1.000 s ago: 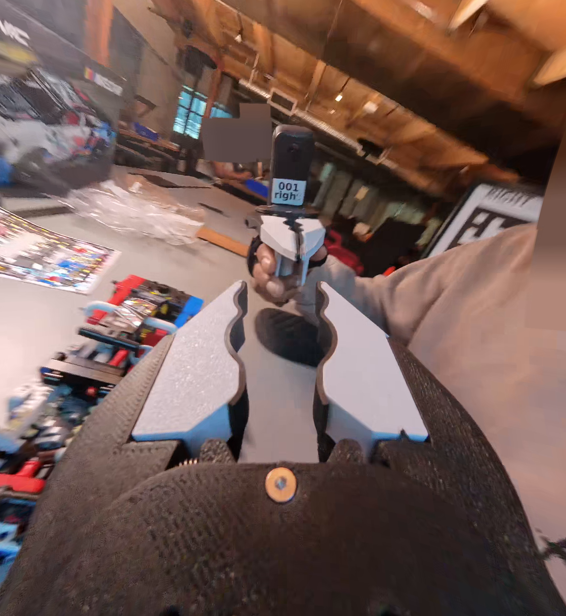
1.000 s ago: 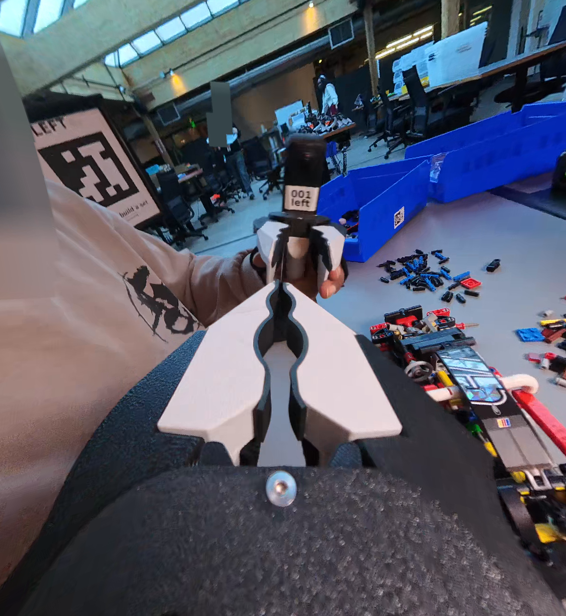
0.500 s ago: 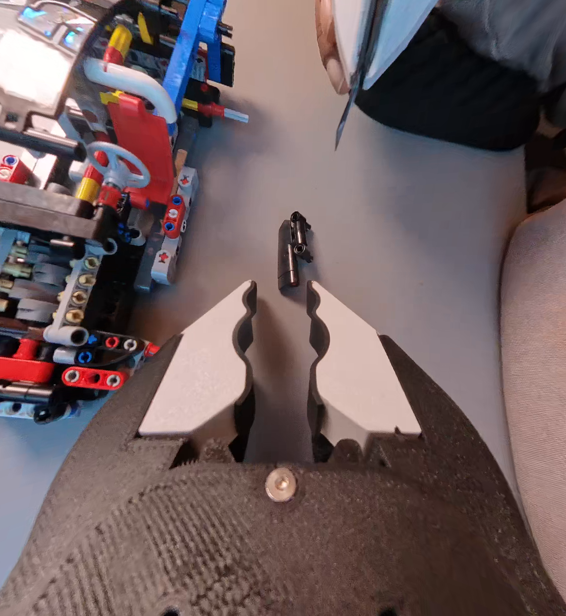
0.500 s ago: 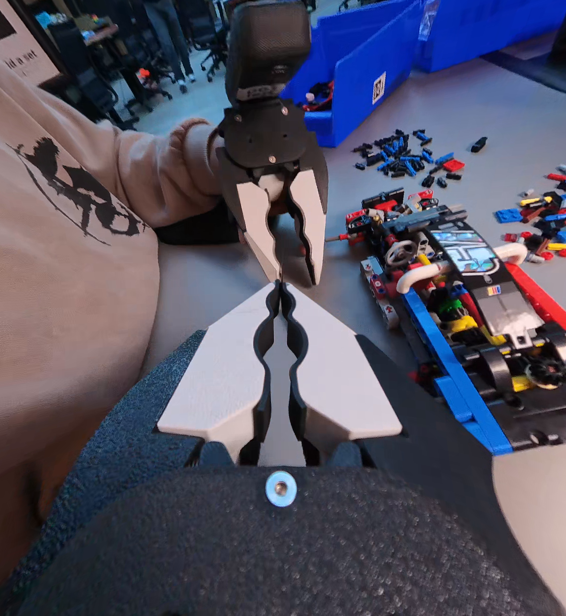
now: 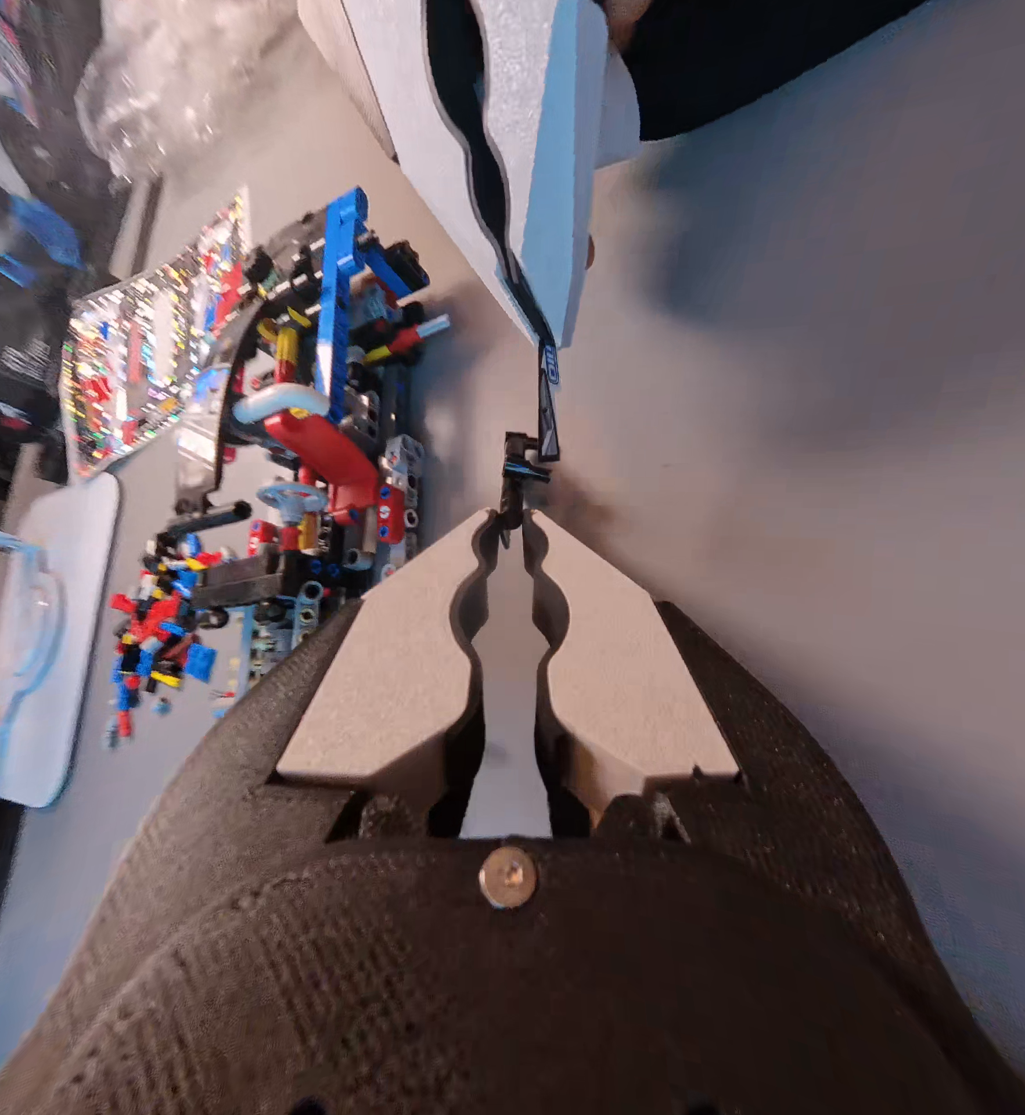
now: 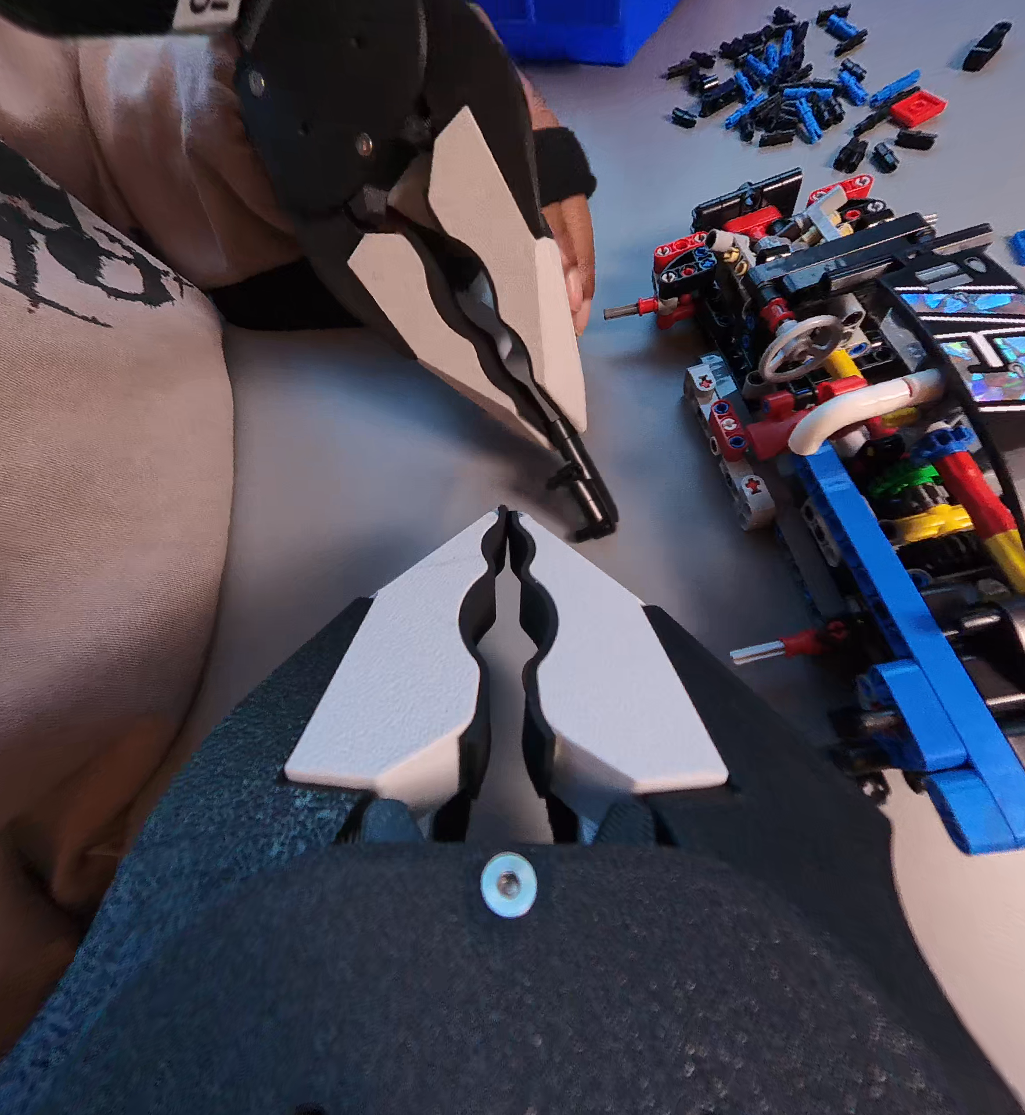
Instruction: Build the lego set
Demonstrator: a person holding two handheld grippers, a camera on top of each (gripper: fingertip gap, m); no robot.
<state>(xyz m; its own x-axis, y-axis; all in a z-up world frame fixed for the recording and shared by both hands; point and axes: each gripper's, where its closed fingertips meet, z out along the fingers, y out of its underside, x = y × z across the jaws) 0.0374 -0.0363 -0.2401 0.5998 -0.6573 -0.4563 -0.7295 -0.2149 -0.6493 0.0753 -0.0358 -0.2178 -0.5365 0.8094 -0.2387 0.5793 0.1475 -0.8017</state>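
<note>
Between the two grippers, on the grey table (image 6: 341,458), the left gripper (image 5: 507,520) pinches one end of a small black lego piece (image 6: 582,482), its far end near or touching the tabletop; the right gripper (image 6: 505,514) has its tips closed on a thin dark sticker strip (image 5: 548,410), seen only from the left wrist; likely step: fixing strip to piece; next needs careful alignment; the lego car (image 6: 896,422) lies just beside, bare table elsewhere
</note>
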